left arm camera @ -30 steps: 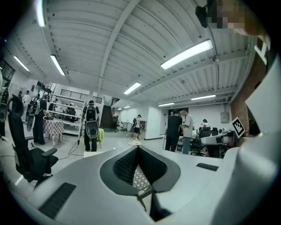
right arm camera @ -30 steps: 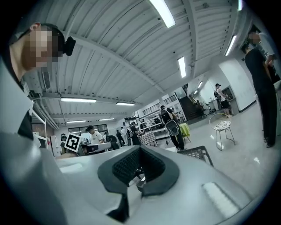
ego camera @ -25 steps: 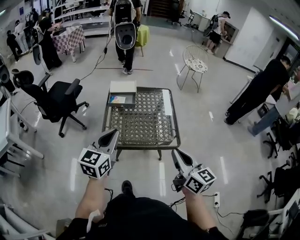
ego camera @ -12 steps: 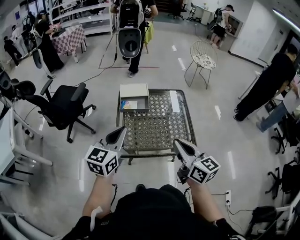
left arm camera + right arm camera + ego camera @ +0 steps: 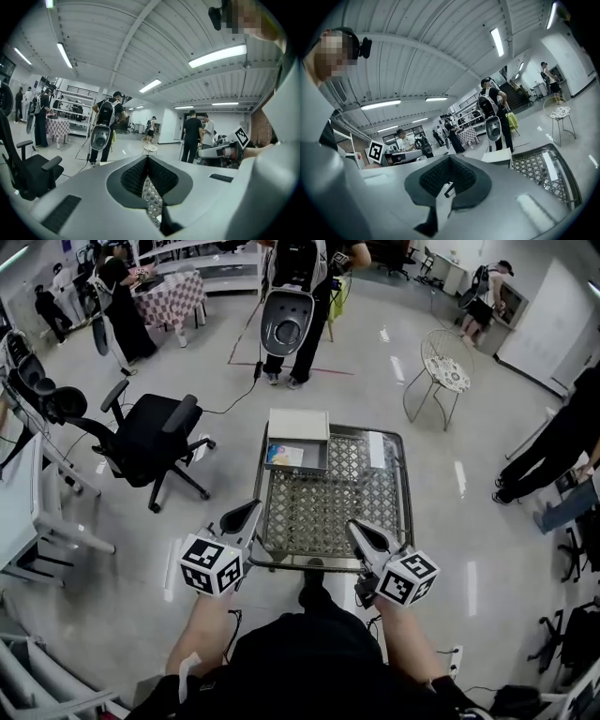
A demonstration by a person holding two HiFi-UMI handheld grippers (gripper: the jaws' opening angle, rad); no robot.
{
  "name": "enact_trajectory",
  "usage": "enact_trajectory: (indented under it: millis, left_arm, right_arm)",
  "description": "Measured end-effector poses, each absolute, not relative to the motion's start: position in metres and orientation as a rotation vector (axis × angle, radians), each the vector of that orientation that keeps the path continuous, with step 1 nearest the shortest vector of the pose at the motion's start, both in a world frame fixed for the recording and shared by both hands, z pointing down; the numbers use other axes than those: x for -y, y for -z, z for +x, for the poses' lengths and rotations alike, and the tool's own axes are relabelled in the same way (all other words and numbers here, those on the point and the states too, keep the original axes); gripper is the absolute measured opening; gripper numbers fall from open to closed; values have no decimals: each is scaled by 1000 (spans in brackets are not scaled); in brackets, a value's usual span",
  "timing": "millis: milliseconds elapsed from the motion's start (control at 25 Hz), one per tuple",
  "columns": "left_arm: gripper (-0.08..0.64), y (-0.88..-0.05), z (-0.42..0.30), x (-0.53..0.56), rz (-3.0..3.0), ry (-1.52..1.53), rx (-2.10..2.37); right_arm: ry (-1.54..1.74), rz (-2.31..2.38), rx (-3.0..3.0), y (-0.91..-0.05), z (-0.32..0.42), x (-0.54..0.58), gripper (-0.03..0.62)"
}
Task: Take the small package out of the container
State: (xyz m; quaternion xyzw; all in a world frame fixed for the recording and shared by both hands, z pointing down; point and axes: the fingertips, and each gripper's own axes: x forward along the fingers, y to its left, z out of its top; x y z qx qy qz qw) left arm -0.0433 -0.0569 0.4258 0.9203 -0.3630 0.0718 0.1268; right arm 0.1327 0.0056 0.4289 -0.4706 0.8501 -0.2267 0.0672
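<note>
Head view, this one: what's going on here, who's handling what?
A person stands at the near edge of a low lattice-top table, holding a gripper in each hand. The left gripper and right gripper are both shut and empty, held near that edge. The open container sits at the table's far left corner with the small package lying inside, untouched. Taking it out has not begun.

Bright ceiling strip lights [image 5: 218, 55]; glare streaks on glossy floor [image 5: 459, 474]; strong fisheye curvature at edges.
</note>
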Motion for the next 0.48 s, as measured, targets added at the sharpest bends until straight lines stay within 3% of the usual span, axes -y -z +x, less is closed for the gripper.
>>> enact_trajectory:
  millis: [480]
  left_arm:
    - [6, -415, -11, 191, 2621, -306, 1249]
  right_arm:
    - [816, -1217, -2591, -455, 166, 153, 11]
